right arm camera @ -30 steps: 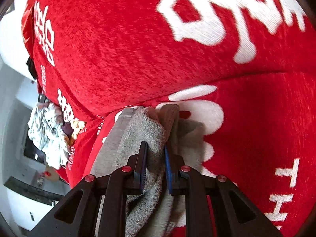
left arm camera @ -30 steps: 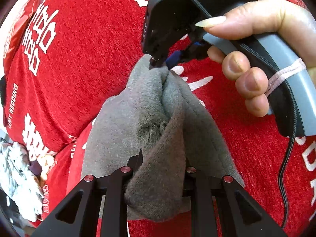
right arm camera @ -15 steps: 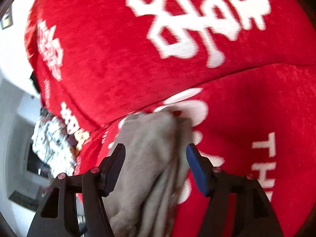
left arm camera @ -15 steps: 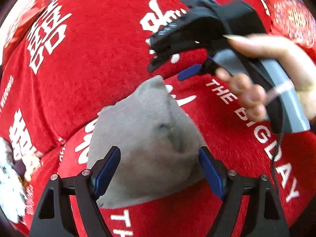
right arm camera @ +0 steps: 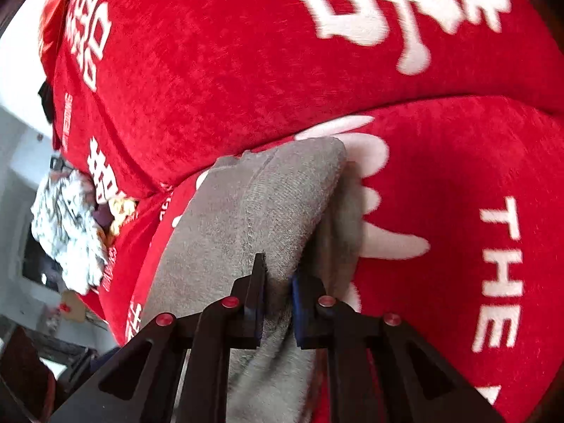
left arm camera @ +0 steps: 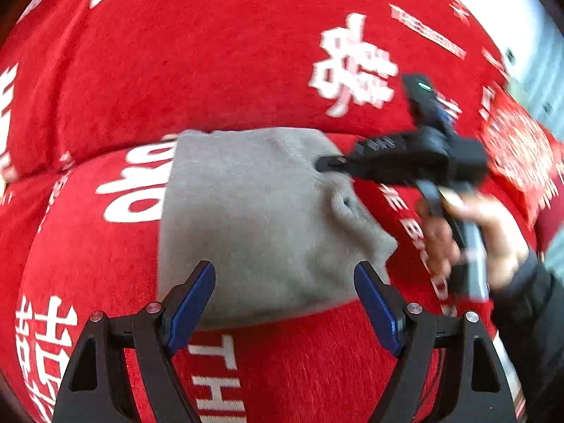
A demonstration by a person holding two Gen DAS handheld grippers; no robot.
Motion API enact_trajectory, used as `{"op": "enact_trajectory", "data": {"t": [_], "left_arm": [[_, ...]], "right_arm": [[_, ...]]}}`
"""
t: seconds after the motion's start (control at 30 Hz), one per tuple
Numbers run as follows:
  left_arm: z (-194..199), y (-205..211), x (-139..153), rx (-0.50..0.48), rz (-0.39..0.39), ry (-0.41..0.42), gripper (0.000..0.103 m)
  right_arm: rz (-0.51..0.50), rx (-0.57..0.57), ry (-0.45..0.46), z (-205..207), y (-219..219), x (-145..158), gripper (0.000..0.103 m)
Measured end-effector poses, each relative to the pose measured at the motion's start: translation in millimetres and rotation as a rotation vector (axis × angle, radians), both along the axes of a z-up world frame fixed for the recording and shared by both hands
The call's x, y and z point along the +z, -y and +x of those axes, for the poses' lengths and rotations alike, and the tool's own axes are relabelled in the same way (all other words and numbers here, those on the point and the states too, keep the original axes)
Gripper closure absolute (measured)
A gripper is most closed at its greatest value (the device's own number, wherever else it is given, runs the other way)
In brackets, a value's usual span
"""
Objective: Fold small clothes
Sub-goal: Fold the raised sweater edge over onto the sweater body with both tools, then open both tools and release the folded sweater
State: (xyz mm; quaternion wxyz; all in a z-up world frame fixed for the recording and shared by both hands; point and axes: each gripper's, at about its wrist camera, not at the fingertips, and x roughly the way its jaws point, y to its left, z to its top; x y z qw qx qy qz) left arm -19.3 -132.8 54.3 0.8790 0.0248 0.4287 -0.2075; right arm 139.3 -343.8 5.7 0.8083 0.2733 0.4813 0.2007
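Left wrist view is showing the left gripper [left arm camera: 283,303] standing wide open with nothing between its blue pads, hovering just above the near edge of the grey garment [left arm camera: 253,218], which is lying fairly flat on the red printed cover [left arm camera: 211,70]. Ahead and to the right of it, the right gripper [left arm camera: 322,165], carried in a person's hand [left arm camera: 472,239], is biting the garment's far right corner. From the right wrist view, its jaws have just been closing and are now pinching a ridge of the grey cloth between the 2 pads. Judging by the lie of the fabric, the garment is looking folded into a compact shape already, with the right side still bunched, so at least 1 more tuck or smoothing pass is probably remaining. A pile of pale clothes [right arm camera: 67,229] is sitting off to the left.
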Motion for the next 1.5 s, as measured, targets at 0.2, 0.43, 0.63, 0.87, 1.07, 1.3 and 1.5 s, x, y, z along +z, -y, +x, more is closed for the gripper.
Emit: {"op": "enact_trajectory", "data": {"t": [0.2, 0.43, 0.63, 0.87, 1.07, 1.3, 1.5], "left_arm": [[-2.1, -10.9, 4.1, -0.007, 0.008, -0.008, 0.021], [16.3, -66.3, -1.6, 0.172, -0.051, -0.041, 0.021], [38.4, -87.9, -30.9, 0.282, -0.046, -0.137, 0.021], [39.9, -86.5, -49.1, 0.26, 0.01, -0.187, 0.021], [41.3, -90.8, -6.1, 0.252, -0.025, -0.091, 0.021], [76.6, -76.9, -27.3, 0.314, 0.028, -0.174, 0.021], [79.7, -84.8, -37.8, 0.325, 0.022, -0.174, 0.003]], "right_arm": [[0.051, -0.011, 0.035, -31.5, 12.1, 19.3, 0.084], [-0.011, 0.068, 0.223, -112.5, -19.7, 55.7, 0.027], [-0.245, 0.087, 0.127, -114.5, -51.4, 16.3, 0.096], [-0.156, 0.021, 0.123, -126.0, -24.2, -8.5, 0.097], [-0.089, -0.039, 0.269, -150.6, -10.5, 43.2, 0.085], [-0.033, 0.111, 0.279, -123.4, -57.9, 44.2, 0.029], [-0.033, 0.045, 0.161, -102.0, -27.2, -2.4, 0.073]]}}
